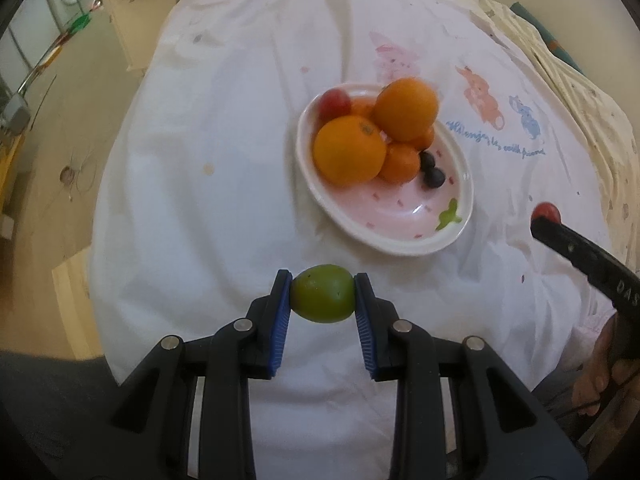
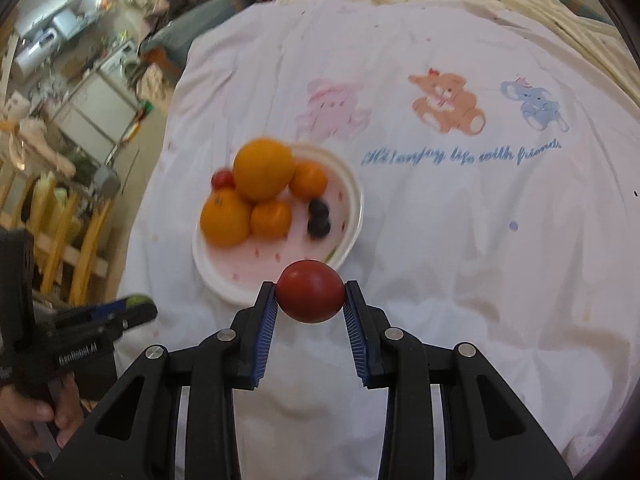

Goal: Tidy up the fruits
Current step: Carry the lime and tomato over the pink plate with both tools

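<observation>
Clamping a green fruit (image 1: pixel 322 299) between its blue pads, the left gripper (image 1: pixel 322 300) stands closed only as far as the fruit allows, with both pads touching the fruit's sides. The fruit is oval, smooth and carries a small dark speck. It is held clear above the white cloth (image 1: pixel 200 200), just short of the near rim of the dish.

The right gripper (image 2: pixel 310 294) likewise has its blue ribbed pads pressed against a round red fruit (image 2: pixel 310 291), jaws parted by the fruit's width. From this gripper the red fruit overlaps the near rim of the dish (image 2: pixel 352 200); whether it is above the rim or short of it cannot be told.

Ahead of the left gripper and slightly to its right lies the oval white dish, pink inside with a green motif near its closer end. It holds two large oranges (image 1: pixel 349 150), smaller oranges (image 1: pixel 400 162) tucked beside them, a small red fruit (image 1: pixel 334 103) at the far end, and two dark berries (image 1: pixel 431 170) touching each other near the middle. The closer half of the dish is bare.

Farther out, the cloth shows printed bears (image 2: pixel 446 106) in pink, orange and blue above a line of blue script (image 2: pixel 460 156). Stains dot the cloth.
</observation>
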`<state>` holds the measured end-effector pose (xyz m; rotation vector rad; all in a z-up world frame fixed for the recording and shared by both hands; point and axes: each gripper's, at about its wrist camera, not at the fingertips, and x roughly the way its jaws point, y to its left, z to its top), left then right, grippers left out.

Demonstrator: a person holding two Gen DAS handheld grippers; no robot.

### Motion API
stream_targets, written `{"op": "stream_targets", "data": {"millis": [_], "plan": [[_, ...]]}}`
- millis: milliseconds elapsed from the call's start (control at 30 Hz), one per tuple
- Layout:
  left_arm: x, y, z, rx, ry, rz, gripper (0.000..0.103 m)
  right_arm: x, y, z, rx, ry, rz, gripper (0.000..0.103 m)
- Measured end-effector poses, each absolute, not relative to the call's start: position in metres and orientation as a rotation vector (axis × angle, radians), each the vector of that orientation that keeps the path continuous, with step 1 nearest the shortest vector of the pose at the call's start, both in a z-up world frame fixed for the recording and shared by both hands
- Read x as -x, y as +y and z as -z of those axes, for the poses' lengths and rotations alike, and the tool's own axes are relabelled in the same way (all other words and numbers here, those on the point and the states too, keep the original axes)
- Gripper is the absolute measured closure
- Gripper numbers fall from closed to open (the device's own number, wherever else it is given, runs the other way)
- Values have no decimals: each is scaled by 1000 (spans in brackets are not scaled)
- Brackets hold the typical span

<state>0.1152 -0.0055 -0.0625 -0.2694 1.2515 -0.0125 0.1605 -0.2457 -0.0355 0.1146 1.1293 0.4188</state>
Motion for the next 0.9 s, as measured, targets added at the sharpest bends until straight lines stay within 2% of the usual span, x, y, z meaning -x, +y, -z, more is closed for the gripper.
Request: {"op": "stream_targets", "data": {"millis": [333, 900], "plan": [[-161, -25, 60, 222, 1259, 19, 76, -202, -246, 35, -155, 1106, -421, 67], [-191, -58, 110, 198, 1343, 76, 76, -263, -231, 94, -187, 1273, -430, 67]]}}
